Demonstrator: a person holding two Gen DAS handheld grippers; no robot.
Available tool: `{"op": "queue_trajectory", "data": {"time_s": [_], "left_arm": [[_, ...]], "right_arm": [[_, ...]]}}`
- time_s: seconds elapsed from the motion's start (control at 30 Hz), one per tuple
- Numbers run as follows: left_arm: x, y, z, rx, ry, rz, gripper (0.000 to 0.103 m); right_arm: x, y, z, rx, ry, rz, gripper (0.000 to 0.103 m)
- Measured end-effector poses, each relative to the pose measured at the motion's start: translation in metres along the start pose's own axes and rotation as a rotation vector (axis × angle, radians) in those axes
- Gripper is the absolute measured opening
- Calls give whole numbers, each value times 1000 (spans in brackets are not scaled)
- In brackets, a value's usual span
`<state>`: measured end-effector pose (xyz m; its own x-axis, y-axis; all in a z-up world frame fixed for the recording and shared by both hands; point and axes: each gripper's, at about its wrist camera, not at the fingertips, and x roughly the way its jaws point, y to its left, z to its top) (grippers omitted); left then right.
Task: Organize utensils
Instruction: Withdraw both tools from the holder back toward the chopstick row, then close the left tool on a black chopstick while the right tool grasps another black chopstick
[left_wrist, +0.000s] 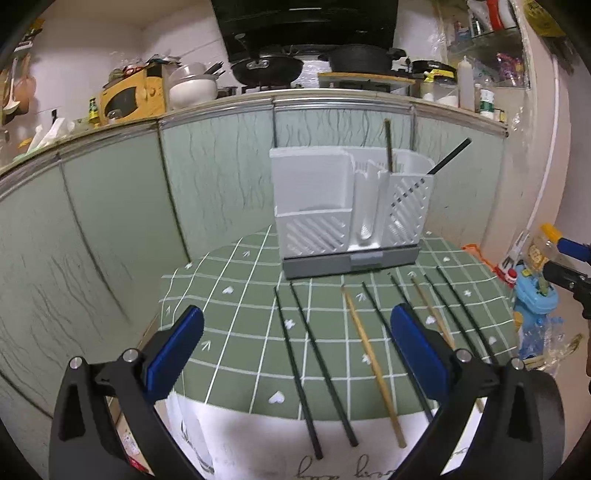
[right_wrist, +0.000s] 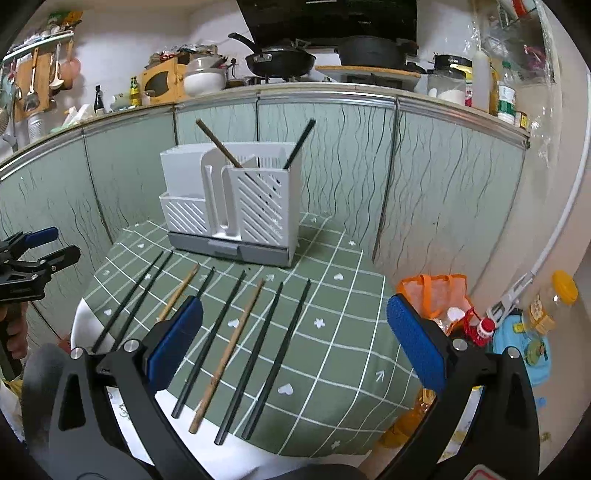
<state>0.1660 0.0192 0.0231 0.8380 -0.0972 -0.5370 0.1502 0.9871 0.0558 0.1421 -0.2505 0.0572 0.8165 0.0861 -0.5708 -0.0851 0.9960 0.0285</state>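
Both the left tongs (left_wrist: 295, 343) and right tongs (right_wrist: 295, 339) are held wide, empty. The chopsticks (right_wrist: 221, 360) on the desk (right_wrist: 332, 295) are judged light, stiff, slippery; mid-shaft is best gripped.

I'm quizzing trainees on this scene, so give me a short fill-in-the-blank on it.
1. The white holder already has ____ chopsticks standing in it.
2. The wooden chopsticks lying on the tablecloth number ____.
3. Both the left gripper and right gripper are ____.

Missing: two; two; open
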Motion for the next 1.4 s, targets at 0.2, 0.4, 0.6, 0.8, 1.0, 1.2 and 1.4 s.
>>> {"op": "queue_trajectory", "data": {"time_s": [0.2,0.4,0.6,0.8,1.0,1.2,1.4], "left_arm": [[8,10,-23,-45,29,32,99],[15,15,-46,-69,55,87,99],[26,14,-70,-77,97,132,98],[30,7,-83,-82,110,134,81],[38,-4,-90,-81,138,113,65],[47,-10,-98,-105,180,89,48],[53,-21,-103,-63,195,128,24]], "right_arm": [[14,4,-27,-4,34,-32,96],[29,10,-54,-3,77,-63,96],[38,12,-76,13,113,-75,92],[44,11,-87,36,156,-94,79],[51,18,-96,34,208,-73,65],[56,24,-100,39,235,-77,61],[62,32,-103,25,254,-79,42]]}}
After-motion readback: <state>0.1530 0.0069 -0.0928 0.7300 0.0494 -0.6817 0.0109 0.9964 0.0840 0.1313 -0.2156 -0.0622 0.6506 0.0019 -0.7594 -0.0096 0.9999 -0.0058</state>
